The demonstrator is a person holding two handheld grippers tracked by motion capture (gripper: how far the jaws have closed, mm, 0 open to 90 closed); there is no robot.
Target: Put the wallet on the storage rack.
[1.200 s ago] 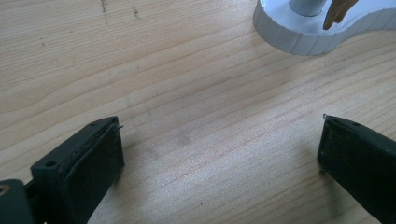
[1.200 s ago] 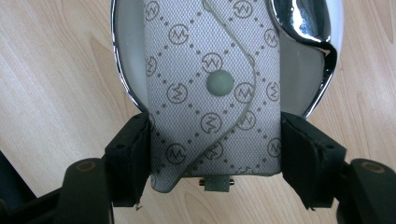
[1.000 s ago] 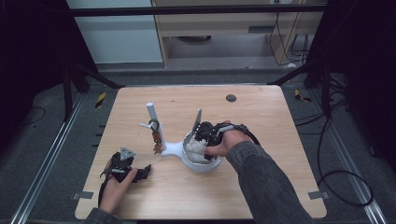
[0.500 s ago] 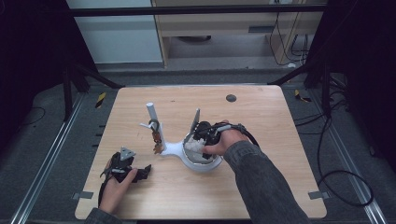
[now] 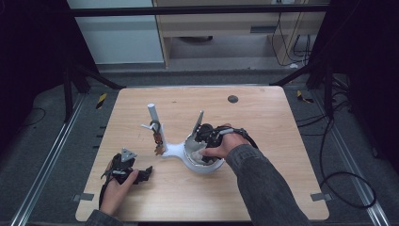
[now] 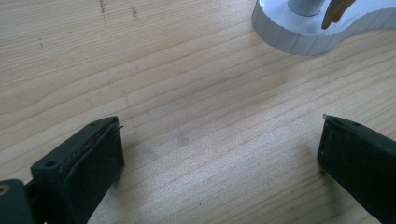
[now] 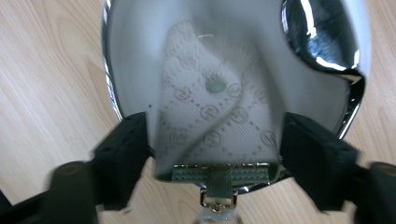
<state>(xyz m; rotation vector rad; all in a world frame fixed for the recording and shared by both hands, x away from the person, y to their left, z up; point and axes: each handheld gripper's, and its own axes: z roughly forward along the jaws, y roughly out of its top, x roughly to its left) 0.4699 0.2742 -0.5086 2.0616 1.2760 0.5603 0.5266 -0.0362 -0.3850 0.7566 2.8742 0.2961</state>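
A white stand [image 5: 171,150] has an upright post [image 5: 153,115] and a round dish [image 5: 207,167] with a shiny rim. My right gripper [image 5: 198,147] points down into the dish. In the right gripper view a pale patterned fabric piece [image 7: 215,116] with a green strip and a gold ring lies in the dish [image 7: 322,32], between the jaws of my right gripper [image 7: 215,144]. The jaws have just been opening and now stand at its two sides. My left gripper [image 5: 141,175] rests open on the table at the front left, and in its own view the left gripper [image 6: 219,154] holds nothing.
Small brown and gold pieces [image 5: 157,141] hang by the post. The stand's white base [image 6: 299,37] lies ahead of the left gripper. A dark round hole [image 5: 232,99] sits near the far edge of the wooden table [image 5: 263,117]. Black frame legs stand at both far corners.
In the high view the right hand stays over the dish with barely any shift. The left hand rests in the same spot.
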